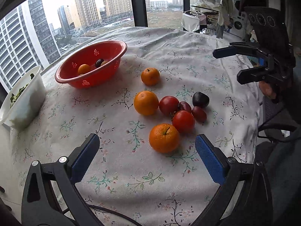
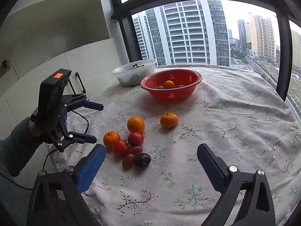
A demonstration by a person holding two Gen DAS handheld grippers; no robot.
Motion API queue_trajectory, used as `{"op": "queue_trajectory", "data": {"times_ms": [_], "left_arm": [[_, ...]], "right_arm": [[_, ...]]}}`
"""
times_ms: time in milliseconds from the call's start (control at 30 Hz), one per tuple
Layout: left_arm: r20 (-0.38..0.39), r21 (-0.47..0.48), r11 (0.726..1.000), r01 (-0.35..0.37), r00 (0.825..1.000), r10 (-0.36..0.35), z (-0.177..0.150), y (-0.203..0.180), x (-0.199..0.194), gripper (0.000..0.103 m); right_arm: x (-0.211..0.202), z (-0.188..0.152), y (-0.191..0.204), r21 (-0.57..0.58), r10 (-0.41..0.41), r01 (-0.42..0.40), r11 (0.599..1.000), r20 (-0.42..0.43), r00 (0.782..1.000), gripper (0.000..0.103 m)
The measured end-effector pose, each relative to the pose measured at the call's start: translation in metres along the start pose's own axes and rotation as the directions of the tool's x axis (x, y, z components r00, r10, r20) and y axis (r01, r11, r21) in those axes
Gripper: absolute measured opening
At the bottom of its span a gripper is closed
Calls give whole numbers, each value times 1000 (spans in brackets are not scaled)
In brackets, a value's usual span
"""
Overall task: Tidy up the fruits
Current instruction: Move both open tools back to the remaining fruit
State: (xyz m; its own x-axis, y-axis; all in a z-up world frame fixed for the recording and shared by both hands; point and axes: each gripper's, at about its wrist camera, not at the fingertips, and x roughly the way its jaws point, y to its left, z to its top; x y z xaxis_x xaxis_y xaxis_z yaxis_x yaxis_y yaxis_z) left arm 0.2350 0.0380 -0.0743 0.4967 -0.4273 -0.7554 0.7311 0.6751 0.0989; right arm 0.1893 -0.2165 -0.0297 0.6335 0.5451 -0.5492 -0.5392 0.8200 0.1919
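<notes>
The sorting is barely begun: the red colander (image 1: 90,64) toward the tabletop's window edge holds only a few small fruits, while three oranges, tomatoes (image 1: 183,121) and a dark plum (image 1: 200,99) remain mid-tabletop, left tongs (image 1: 146,152) and right tongs (image 2: 151,157) both wide and empty.

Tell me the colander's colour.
Red colander, clearest in the left wrist view.

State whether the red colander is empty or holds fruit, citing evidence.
Holds fruit: the red colander contains an orange and a dark plum.
</notes>
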Motion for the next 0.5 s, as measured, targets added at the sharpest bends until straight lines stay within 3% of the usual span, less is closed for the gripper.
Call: {"op": "queue_trajectory", "data": {"times_ms": [333,400,500], "left_arm": [[-33,38,997,72,997,-71,4,-6,16,102],[-42,42,996,80,996,-78,5,-5,18,96],[-57,42,995,96,994,-93,6,-4,23,74]], "right_arm": [[20,-9,17,-75,-35,29,997,-83,996,77],[23,-11,17,-76,-29,22,997,-93,995,75],[25,-12,17,-78,-32,24,997,-102,994,75]]}}
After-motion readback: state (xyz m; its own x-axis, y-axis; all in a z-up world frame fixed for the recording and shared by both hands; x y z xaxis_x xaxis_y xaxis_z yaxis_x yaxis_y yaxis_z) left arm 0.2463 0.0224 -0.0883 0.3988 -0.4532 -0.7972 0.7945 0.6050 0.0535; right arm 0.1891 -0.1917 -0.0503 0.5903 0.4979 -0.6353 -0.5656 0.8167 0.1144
